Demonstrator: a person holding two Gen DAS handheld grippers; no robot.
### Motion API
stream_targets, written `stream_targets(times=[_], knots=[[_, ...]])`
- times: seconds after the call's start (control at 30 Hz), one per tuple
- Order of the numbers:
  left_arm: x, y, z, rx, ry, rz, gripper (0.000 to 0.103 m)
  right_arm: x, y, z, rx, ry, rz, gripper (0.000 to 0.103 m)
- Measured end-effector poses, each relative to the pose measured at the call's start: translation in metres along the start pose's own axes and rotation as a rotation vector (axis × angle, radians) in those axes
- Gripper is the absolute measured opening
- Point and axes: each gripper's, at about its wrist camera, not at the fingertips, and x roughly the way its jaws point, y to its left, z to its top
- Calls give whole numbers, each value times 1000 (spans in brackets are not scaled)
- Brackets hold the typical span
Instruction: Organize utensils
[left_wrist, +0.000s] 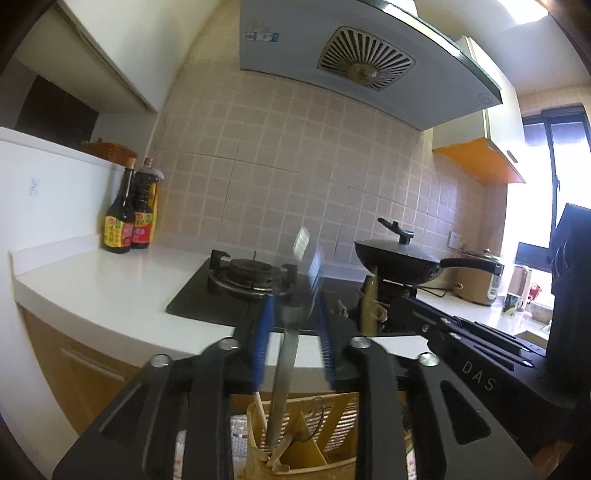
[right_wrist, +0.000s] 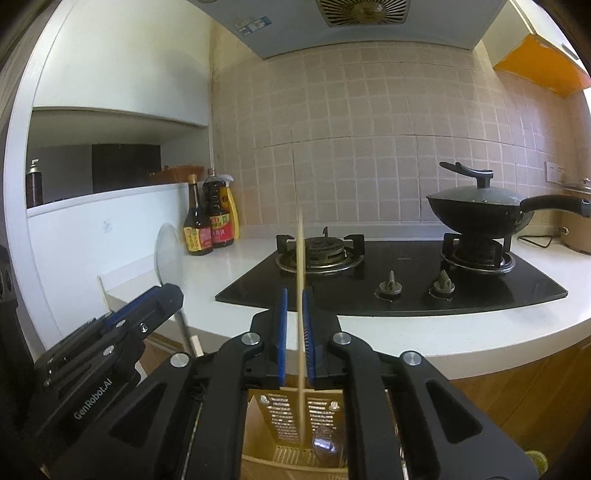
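Chopstick (right_wrist: 300, 314) stands loose between level right gripper's (right_wrist: 295, 325) parted jaws.

A black gas hob (right_wrist: 399, 280) sat in the white countertop (right_wrist: 229, 269). A lidded wok (right_wrist: 487, 210) stood on its right burner. Sauce bottles (right_wrist: 208, 218) stood far left, against the tiled wall (right_wrist: 369, 147).

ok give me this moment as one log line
left gripper open around metal utensil | right gripper open around chopstick | both standing in yellow holder
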Motion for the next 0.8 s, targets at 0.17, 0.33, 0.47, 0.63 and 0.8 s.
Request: stream_targets(times=[0.17,0.33,0.47,0.63,0.8], knots=[[-20,-2,7,13,-3,-6,42,-23,-2,1,5,11,2,12],[-58,-2,13,16,-6,-18,61,-67,-1,-3,14,1,0,53],[-92,-7,7,46,13,16,77,-102,-1,-16,27,16,-3,55],[-132,-8,-17,58,43,67,87,-141,2,-51,1,40,-69,59],[-154,-10,-52,54,96,115,90,-164,-1,-94,23,89,-110,66]])
